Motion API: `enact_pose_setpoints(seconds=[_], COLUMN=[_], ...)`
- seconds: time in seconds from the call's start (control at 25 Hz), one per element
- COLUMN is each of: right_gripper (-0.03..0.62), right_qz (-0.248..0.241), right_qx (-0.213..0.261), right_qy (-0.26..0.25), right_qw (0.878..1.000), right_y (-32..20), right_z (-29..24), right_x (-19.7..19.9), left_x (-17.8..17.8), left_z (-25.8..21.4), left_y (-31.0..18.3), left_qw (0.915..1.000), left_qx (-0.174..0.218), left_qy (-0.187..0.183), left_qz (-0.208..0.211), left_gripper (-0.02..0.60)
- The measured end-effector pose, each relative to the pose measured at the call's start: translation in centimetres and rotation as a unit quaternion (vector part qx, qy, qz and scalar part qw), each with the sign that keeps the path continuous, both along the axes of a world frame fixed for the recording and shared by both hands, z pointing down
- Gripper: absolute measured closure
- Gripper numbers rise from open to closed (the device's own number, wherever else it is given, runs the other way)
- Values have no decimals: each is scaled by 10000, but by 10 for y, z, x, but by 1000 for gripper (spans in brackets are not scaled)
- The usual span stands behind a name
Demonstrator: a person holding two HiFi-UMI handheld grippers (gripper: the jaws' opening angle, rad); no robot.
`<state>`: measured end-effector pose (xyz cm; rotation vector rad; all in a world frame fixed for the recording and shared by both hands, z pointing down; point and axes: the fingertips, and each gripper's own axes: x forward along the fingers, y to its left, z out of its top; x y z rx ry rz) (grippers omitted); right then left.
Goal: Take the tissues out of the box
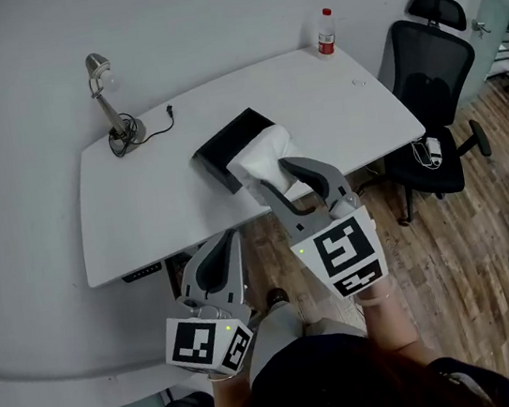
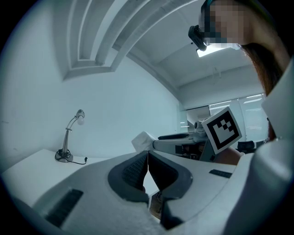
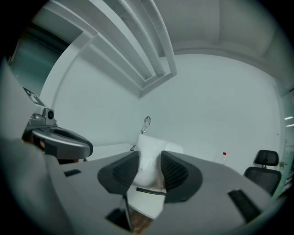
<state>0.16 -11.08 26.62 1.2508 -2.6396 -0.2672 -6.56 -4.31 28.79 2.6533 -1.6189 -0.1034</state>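
Right gripper (image 3: 149, 169) pinching white tissues (image 3: 149, 149), pads on both sides of bundle. Tissues over near end of black box (image 1: 227, 145), at front edge of desk (image 1: 141, 205); whether fully clear of box, cannot tell.

Left gripper (image 2: 147, 166) jaws pressed together, empty, off desk, well apart from box.

Risks, judged:
- Bundle soft; may squash and slide from pads, fall past desk edge to floor.
- Box unheld; snagged tissues could drag it off edge.

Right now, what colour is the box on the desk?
The box is black; the head view shows it best.
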Motion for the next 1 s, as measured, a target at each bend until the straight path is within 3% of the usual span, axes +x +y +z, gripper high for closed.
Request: enact_pose_setpoints(seconds=[0.52, 1.0], right_gripper=[431, 431], right_qz=[-109, -185], right_qx=[258, 329], right_qy=[-373, -417], right_qw=[9989, 9984], right_y=[63, 108], right_z=[-19, -17], right_x=[26, 45], left_x=[15, 25], left_z=[-10, -5], left_y=[50, 84], left_qw=[9997, 9993], left_qx=[148, 206], left_qy=[-99, -140], left_qz=[-186, -284], left_gripper=[560, 560])
